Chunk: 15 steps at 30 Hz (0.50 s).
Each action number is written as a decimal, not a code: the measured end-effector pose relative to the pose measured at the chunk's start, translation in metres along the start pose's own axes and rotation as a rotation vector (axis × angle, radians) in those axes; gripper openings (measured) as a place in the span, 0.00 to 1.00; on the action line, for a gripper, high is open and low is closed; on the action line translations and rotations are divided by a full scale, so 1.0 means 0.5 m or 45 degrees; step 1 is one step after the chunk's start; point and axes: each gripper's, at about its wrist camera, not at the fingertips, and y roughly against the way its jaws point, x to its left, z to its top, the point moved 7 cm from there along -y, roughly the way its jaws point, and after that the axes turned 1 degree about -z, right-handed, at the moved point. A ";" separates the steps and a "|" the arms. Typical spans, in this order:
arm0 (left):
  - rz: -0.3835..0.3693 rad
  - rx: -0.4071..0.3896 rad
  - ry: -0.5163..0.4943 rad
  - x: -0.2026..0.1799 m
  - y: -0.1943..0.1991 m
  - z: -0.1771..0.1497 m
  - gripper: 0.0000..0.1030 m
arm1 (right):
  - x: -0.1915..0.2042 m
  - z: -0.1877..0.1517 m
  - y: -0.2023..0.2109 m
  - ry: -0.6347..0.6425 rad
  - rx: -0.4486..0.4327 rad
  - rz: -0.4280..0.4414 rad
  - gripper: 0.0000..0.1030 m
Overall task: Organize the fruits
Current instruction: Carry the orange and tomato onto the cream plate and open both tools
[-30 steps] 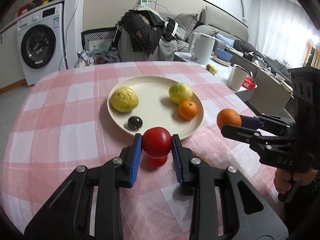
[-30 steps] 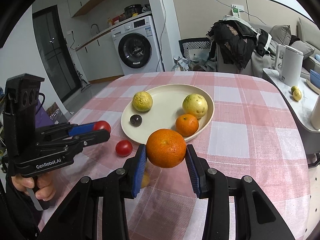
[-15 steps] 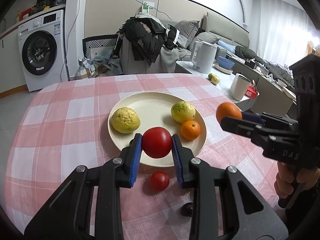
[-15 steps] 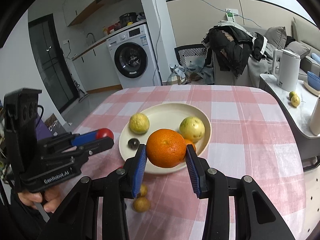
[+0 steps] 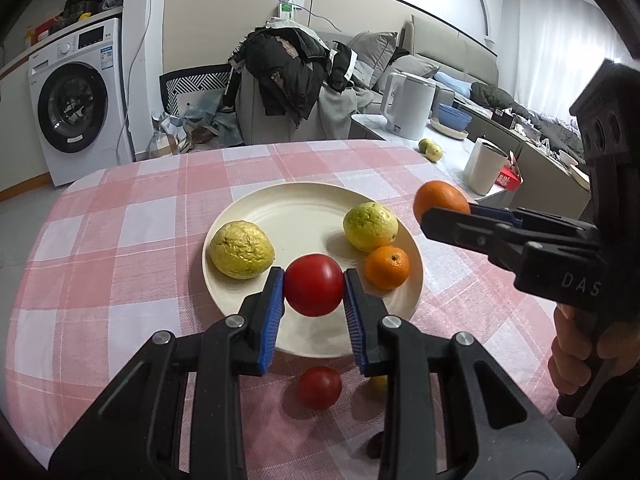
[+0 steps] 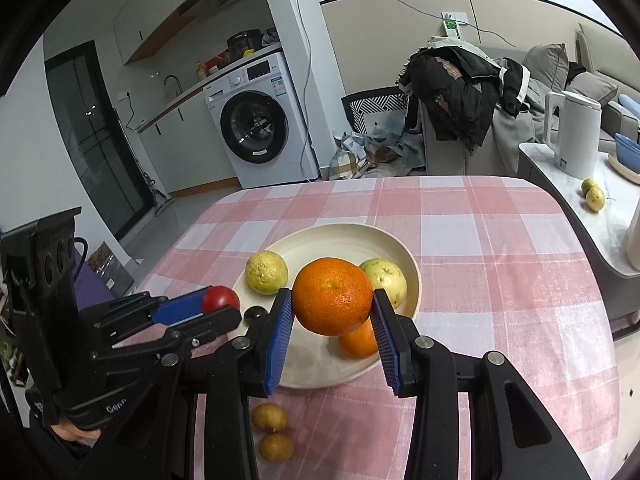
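My left gripper [image 5: 314, 286] is shut on a red tomato [image 5: 313, 285] and holds it above the near rim of the cream plate [image 5: 304, 208]. My right gripper [image 6: 331, 302] is shut on a large orange [image 6: 332, 301] above the same plate [image 6: 348, 236]. The plate holds two yellow-green guavas [image 5: 241, 249] [image 5: 370, 221], a small orange [image 5: 387, 267] and a dark plum [image 6: 255, 313]. A second tomato [image 5: 319, 387] lies on the cloth before the plate. Two small brown fruits [image 6: 270, 417] [image 6: 276, 448] lie near the table's front edge.
The table wears a pink and white checked cloth [image 5: 120, 240]. A side counter to the right carries a white kettle [image 5: 409, 105], a cup [image 5: 484, 165] and two small fruits [image 5: 430, 149]. A clothes-draped chair [image 5: 288, 88] and a washing machine [image 5: 76, 100] stand behind.
Both grippers have risen and moved forward over the plate with their fruit. The second tomato now sits below the left gripper's fingers.
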 end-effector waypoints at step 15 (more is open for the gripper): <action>-0.007 0.060 -0.004 0.014 -0.070 -0.023 0.26 | 0.005 0.006 -0.103 0.015 0.089 -0.014 0.39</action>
